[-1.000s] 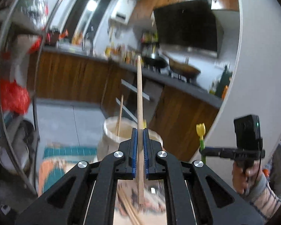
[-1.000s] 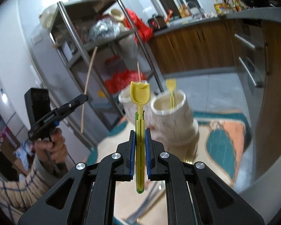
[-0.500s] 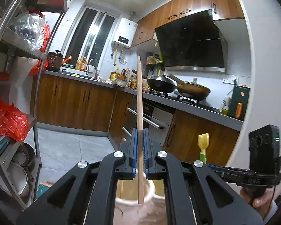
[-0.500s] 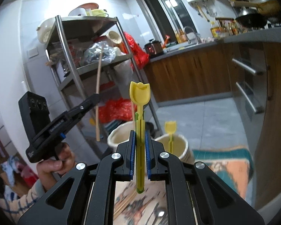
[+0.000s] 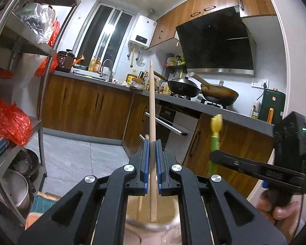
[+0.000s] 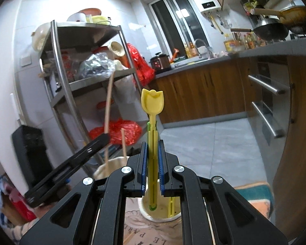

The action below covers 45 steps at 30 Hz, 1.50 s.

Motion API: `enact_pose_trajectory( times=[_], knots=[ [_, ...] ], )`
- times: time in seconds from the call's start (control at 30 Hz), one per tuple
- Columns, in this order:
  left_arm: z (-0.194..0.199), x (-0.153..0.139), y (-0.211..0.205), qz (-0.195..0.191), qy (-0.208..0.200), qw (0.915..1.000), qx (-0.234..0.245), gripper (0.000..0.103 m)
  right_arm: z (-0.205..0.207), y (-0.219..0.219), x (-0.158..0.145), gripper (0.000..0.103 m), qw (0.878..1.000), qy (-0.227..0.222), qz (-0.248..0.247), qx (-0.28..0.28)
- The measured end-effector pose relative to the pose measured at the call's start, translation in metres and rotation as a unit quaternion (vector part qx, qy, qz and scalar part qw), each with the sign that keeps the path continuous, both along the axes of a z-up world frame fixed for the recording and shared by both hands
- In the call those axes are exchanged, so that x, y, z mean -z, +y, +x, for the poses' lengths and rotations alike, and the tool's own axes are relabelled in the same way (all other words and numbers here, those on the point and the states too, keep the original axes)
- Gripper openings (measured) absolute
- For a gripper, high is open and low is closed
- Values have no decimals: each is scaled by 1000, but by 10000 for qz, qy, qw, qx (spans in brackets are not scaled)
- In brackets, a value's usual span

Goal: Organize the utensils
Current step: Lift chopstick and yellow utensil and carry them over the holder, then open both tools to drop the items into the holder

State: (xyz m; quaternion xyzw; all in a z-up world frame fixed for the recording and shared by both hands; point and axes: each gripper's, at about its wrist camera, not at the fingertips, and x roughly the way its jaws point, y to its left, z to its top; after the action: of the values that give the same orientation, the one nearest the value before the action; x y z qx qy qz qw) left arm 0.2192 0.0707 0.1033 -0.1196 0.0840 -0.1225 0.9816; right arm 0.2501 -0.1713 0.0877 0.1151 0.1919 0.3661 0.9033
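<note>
My left gripper [image 5: 152, 165] is clamped on a long pale wooden chopstick [image 5: 152, 110], upright, its lower end hanging over the mouth of a cream ceramic holder [image 5: 153, 224] where another wooden stick [image 5: 140, 202] already stands. My right gripper [image 6: 152, 167] is clenched on a yellow tulip-shaped plastic spoon with a green handle [image 6: 152, 110], tip poised above the second cream holder [image 6: 161, 217], just right of the first, with a yellow utensil [image 6: 171, 206] inside.
</note>
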Motion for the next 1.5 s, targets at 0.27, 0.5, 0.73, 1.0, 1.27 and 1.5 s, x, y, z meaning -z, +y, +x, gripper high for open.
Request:
enact_pose_trajectory(
  times=[0.27, 0.5, 0.73, 1.0, 1.27, 1.5],
  knots=[
    [-12, 10, -4, 346, 132, 9993, -20, 6, -11, 20, 13, 11, 9971, -52, -754, 107],
    [-10, 9, -7, 465, 446, 9979, -56, 6, -8, 37, 24, 11, 9912, 214, -1283, 248],
    [2, 12, -13, 595, 786, 9950, -155, 6, -7, 40, 26, 11, 9879, 313, -1471, 388],
    [6, 12, -14, 659, 848, 9940, -223, 6, -6, 43, 29, 11, 9856, 421, -1594, 368],
    [6, 12, -13, 691, 895, 9932, -273, 6, -5, 48, 32, 11, 9838, 485, -1692, 333],
    [5, 11, -17, 753, 895, 9927, -299, 6, -6, 47, 32, 11, 9837, 496, -1698, 318]
  ],
)
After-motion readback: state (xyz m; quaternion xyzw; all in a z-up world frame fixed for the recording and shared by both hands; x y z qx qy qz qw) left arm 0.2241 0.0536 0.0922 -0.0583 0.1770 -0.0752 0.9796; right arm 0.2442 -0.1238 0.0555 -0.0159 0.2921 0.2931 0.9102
